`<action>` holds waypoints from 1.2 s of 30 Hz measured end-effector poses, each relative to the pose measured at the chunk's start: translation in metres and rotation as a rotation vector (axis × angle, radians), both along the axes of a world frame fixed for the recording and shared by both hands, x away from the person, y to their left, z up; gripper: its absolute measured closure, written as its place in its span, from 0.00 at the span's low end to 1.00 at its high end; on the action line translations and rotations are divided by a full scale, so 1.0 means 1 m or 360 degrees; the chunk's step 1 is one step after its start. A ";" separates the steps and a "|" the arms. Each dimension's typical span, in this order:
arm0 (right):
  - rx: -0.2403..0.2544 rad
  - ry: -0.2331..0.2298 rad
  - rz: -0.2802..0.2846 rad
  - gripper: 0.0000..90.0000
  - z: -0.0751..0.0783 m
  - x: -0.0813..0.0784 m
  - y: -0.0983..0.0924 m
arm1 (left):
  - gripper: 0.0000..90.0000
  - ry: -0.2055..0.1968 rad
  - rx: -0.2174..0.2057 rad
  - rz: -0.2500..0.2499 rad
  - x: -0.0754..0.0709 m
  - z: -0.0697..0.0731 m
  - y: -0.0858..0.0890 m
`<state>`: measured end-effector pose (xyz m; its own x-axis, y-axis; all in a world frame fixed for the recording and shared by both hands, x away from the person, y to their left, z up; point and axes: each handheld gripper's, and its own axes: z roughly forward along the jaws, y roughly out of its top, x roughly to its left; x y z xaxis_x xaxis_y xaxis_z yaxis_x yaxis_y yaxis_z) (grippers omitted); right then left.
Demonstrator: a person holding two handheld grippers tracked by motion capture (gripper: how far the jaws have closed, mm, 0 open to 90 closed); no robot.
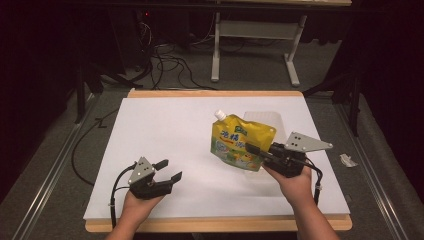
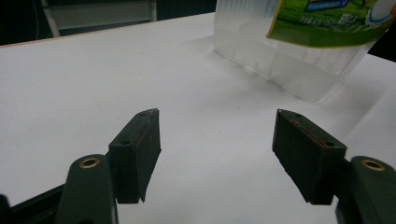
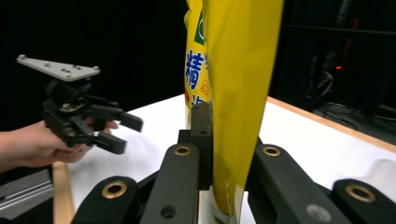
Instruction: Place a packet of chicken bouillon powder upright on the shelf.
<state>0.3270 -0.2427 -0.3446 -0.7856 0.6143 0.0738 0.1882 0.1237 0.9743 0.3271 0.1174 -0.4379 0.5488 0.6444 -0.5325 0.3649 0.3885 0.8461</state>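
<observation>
White-topped counter with pale wood rim (image 1: pixel 165 135): wide bare surface left and centre. Clear ribbed plastic tub (image 2: pixel 280 60) sits toward the far right, pouch partly in front of it. Yellow-green stand-up drink pouch with white screw spout (image 1: pixel 240 142) held off the surface, tilted, spout up-left. Right tongs (image 1: pixel 256 150) clamped on pouch's right edge. Left tongs (image 1: pixel 169 170) spread wide, empty, low near front edge.
</observation>
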 end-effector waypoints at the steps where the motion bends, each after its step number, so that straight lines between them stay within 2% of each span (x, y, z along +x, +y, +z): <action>1: 0.0000 0.0000 0.0000 0.95 0.000 0.000 0.000 | 0.37 0.0000 0.0000 0.0000 0.000 0.000 0.000; 2: 0.0004 -0.0006 -0.0025 0.95 0.001 0.001 -0.007 | 0.37 -0.0002 0.0017 -0.0006 0.000 -0.001 0.000; 14: 0.0021 -0.0048 -0.0139 0.95 0.004 0.008 -0.041 | 0.37 0.0005 0.0045 -0.0039 -0.002 -0.003 -0.005; 22: 0.0025 -0.0019 -0.0210 0.95 -0.003 0.012 -0.067 | 0.37 0.0002 0.0052 -0.0041 -0.002 -0.003 -0.004; 27: 0.0007 0.0018 -0.0232 0.95 -0.008 0.014 -0.079 | 0.37 0.0006 0.0050 -0.0048 -0.003 -0.003 -0.004; 30: 0.0021 0.0033 -0.0231 0.95 -0.012 0.015 -0.086 | 0.37 0.0003 0.0056 -0.0054 -0.003 -0.003 -0.005; 36: 0.0008 0.0047 -0.0216 0.95 -0.018 0.015 -0.093 | 0.37 0.0007 0.0061 -0.0061 -0.003 -0.003 -0.006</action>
<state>0.3423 -0.3359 -0.3625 -0.6928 0.7143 0.0993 0.2316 0.0900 0.9686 0.3245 0.1119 -0.4407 0.5711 0.6430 -0.5102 0.3826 0.3414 0.8585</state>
